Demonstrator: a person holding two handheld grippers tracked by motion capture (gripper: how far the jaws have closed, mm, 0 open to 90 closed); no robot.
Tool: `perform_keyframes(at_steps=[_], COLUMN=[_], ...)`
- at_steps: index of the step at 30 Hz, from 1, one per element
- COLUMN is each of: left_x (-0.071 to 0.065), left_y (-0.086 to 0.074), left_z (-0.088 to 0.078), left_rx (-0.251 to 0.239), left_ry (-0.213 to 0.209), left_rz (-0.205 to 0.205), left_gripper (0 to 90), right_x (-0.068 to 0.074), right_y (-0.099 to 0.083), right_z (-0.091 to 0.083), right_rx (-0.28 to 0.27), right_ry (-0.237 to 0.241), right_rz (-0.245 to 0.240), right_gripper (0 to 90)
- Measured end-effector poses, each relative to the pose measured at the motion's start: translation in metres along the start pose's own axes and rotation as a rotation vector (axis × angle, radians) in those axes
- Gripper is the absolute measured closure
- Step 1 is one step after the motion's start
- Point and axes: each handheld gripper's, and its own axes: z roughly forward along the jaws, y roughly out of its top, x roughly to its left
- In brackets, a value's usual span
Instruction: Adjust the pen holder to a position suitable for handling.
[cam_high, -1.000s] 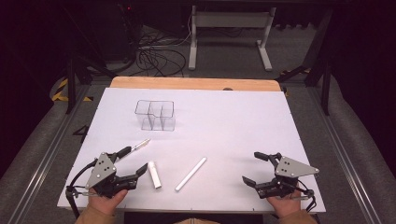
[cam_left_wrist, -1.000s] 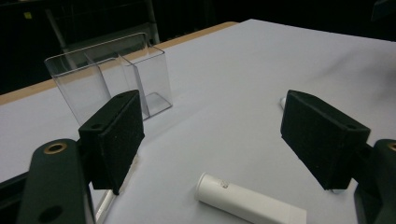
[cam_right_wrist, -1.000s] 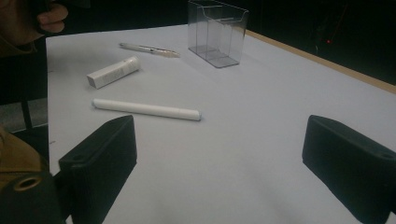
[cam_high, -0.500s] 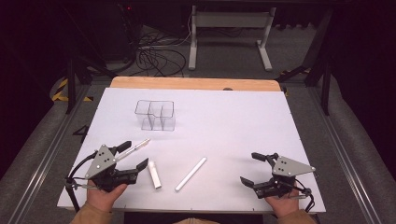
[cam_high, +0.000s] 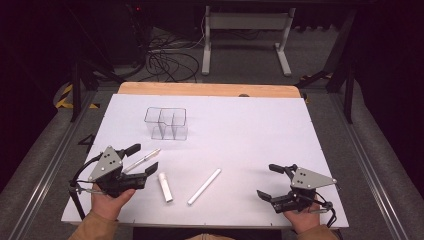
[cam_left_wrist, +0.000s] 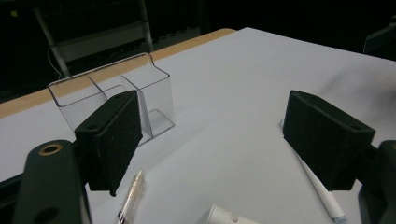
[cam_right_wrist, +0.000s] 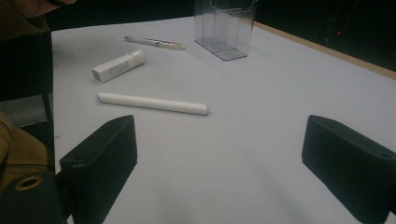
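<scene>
in the high view the left gripper (cam_high: 142, 159) hovers at the near left of the white table (cam_high: 250, 135), jaws apart around the clear pen (cam_high: 141, 160) without gripping it, while the right gripper (cam_high: 270, 181) rests near right, jaws apart and empty. the left gripper view shows the pen (cam_left_wrist: 131, 195) low between its jaws, the clear divided box (cam_left_wrist: 112, 100) farther off. the right gripper view shows a white marker (cam_right_wrist: 152, 103), a short white tube (cam_right_wrist: 117, 65) (lying flat) and the pen (cam_right_wrist: 154, 43) beyond.
</scene>
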Motion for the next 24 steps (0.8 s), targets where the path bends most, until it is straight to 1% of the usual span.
perform_keyframes(at_steps=[1, 3, 10, 11, 12, 13, 14, 15, 16, 18, 19, 20, 22, 24], left_x=[0.001, 0.002, 0.002, 0.002, 0.002, 0.003, 0.004, 0.005, 0.006, 0.009, 0.010, 0.010, 0.012, 0.014], left_y=[0.001, 0.003, 0.008, 0.009, 0.009, 0.010, 0.011, 0.013, 0.014, 0.019, 0.021, 0.023, 0.027, 0.031], left_z=[0.001, 0.002, 0.005, 0.005, 0.005, 0.005, 0.005, 0.005, 0.006, 0.007, 0.008, 0.009, 0.011, 0.014], left_rx=[0.000, 0.006, 0.013, 0.018, 0.018, 0.021, 0.029, 0.036, 0.046, 0.061, 0.069, 0.076, 0.097, 0.119], left_ry=[-0.013, -0.022, -0.018, -0.021, -0.021, -0.029, -0.041, -0.049, -0.057, -0.062, -0.059, -0.059, -0.044, -0.041], left_rz=[0.005, 0.011, 0.037, 0.051, 0.051, 0.060, 0.055, 0.057, 0.060, 0.070, 0.081, 0.084, 0.113, 0.130], left_gripper=[20.1, 19.6, 19.9, 21.4, 23.2, 24.6, 24.6, 26.8, 26.8, 27.6, 28.0, 28.7, 30.4, 31.0], right_x=[0.000, 0.000, 0.000, 0.000, 0.000, 0.000, 0.000, 0.000, 0.000, 0.001, 0.001, 0.001, 0.000, 0.001], right_y=[0.000, 0.000, 0.000, 0.000, 0.000, 0.000, 0.000, 0.000, 0.000, 0.000, -0.001, -0.001, -0.001, -0.001], right_z=[0.000, 0.001, 0.001, 0.001, 0.001, 0.001, 0.001, 0.002, 0.002, 0.003, 0.003, 0.003, 0.003, 0.003], right_rx=[0.000, 0.001, 0.006, 0.005, 0.006, 0.006, 0.006, 0.006, 0.006, 0.008, 0.009, 0.009, 0.010, 0.009], right_ry=[0.000, 0.004, 0.007, 0.007, 0.007, 0.008, 0.008, 0.014, 0.014, 0.019, 0.021, 0.023, 0.024, 0.025], right_rz=[0.000, 0.000, 0.002, 0.002, 0.002, 0.002, 0.002, 0.002, 0.002, 0.002, 0.002, 0.004, 0.004, 0.005], right_gripper=[10.8, 10.8, 10.8, 10.8, 10.8, 10.8, 10.8, 10.8, 10.8, 10.9, 10.8, 10.8, 10.8, 10.9])
